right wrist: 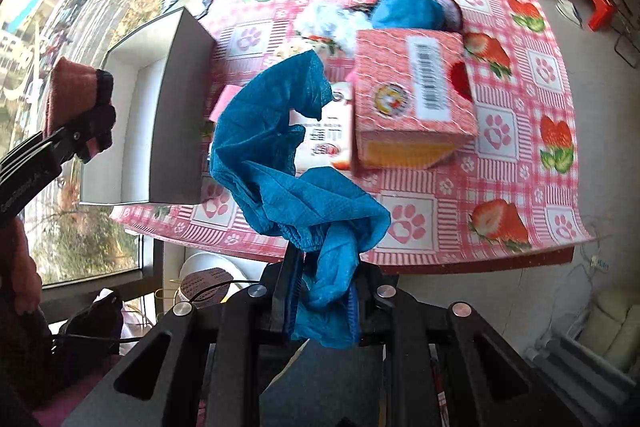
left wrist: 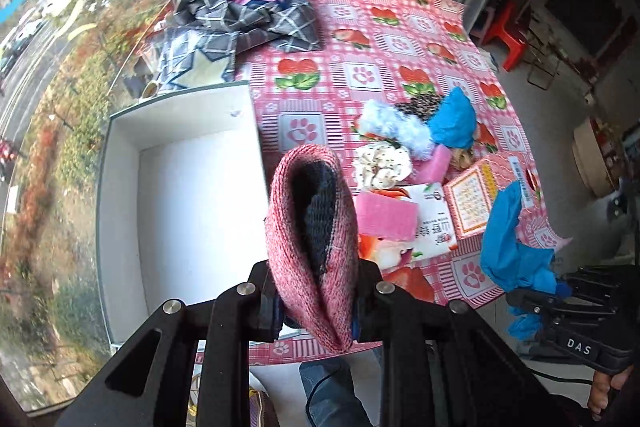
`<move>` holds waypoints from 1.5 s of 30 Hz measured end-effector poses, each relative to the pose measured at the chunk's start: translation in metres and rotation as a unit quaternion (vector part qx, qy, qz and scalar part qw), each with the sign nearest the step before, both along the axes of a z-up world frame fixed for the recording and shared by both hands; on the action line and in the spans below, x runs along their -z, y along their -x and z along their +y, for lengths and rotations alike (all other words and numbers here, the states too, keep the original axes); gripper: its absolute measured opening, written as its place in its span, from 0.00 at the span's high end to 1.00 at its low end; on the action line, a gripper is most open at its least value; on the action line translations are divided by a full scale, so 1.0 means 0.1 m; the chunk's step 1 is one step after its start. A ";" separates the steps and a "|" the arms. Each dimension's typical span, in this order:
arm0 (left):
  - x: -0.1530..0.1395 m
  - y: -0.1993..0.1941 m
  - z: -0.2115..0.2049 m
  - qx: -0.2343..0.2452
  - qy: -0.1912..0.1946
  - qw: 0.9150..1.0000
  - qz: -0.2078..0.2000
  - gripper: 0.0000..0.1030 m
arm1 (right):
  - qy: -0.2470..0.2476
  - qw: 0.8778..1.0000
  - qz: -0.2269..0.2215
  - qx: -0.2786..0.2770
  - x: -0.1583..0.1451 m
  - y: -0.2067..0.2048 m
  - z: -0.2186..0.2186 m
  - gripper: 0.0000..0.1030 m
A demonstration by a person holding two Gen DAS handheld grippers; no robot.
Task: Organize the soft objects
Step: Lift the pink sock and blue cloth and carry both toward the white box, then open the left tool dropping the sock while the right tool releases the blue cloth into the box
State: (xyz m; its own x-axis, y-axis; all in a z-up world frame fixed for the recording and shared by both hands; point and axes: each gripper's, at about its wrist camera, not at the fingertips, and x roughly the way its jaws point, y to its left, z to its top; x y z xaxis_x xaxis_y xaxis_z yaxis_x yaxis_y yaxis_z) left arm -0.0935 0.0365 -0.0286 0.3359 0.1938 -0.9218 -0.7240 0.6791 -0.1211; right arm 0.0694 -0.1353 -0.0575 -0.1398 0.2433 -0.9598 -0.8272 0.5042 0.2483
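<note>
My left gripper [left wrist: 316, 311] is shut on a pink knitted hat [left wrist: 310, 235] with a dark lining, held just right of the empty white box [left wrist: 180, 187]. My right gripper [right wrist: 324, 307] is shut on a blue non-woven cloth [right wrist: 280, 155], held above the table's near edge. It also shows in the left wrist view [left wrist: 508, 247]. On the table lie a second blue cloth [left wrist: 454, 119], a white fluffy piece [left wrist: 394, 127], a dotted white scrunchie [left wrist: 382, 163] and pink sponges [left wrist: 384, 215].
A pink carton [right wrist: 412, 95] and a printed packet [left wrist: 428, 227] lie on the strawberry tablecloth [left wrist: 360, 39]. Crumpled plaid cloth [left wrist: 248, 15] lies at the far left by the window. A red stool [left wrist: 508, 35] stands beyond the table.
</note>
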 end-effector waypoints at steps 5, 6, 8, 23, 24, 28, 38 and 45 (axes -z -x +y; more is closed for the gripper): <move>0.04 0.38 0.24 -0.070 0.001 0.998 0.000 0.75 | -0.009 0.998 -0.002 -0.057 -0.09 0.24 0.41 0.80; 0.05 0.45 0.28 -0.082 0.002 0.997 0.000 0.75 | -0.010 0.998 -0.002 -0.067 -0.09 0.29 0.49 0.80; 0.09 0.59 0.36 -0.107 0.005 0.994 0.004 0.75 | -0.012 0.996 -0.003 -0.088 -0.12 0.38 0.64 0.80; 0.36 1.20 0.66 -0.208 0.029 0.977 0.027 0.75 | -0.008 0.983 0.009 -0.186 -0.14 0.89 1.46 0.80; 0.37 1.21 0.67 -0.209 0.030 0.977 0.029 0.75 | -0.007 0.982 0.010 -0.188 -0.14 0.90 1.50 0.80; 0.41 1.21 0.72 -0.209 0.034 0.977 0.033 0.75 | -0.005 0.981 0.016 -0.195 -0.11 0.96 1.62 0.80; 0.51 1.16 0.84 -0.205 0.037 0.977 0.044 0.75 | -0.001 0.980 0.026 -0.200 -0.05 1.04 1.82 0.80; 0.60 1.16 0.90 -0.205 0.043 0.976 0.052 0.75 | 0.004 0.979 0.031 -0.200 0.01 1.09 1.94 0.80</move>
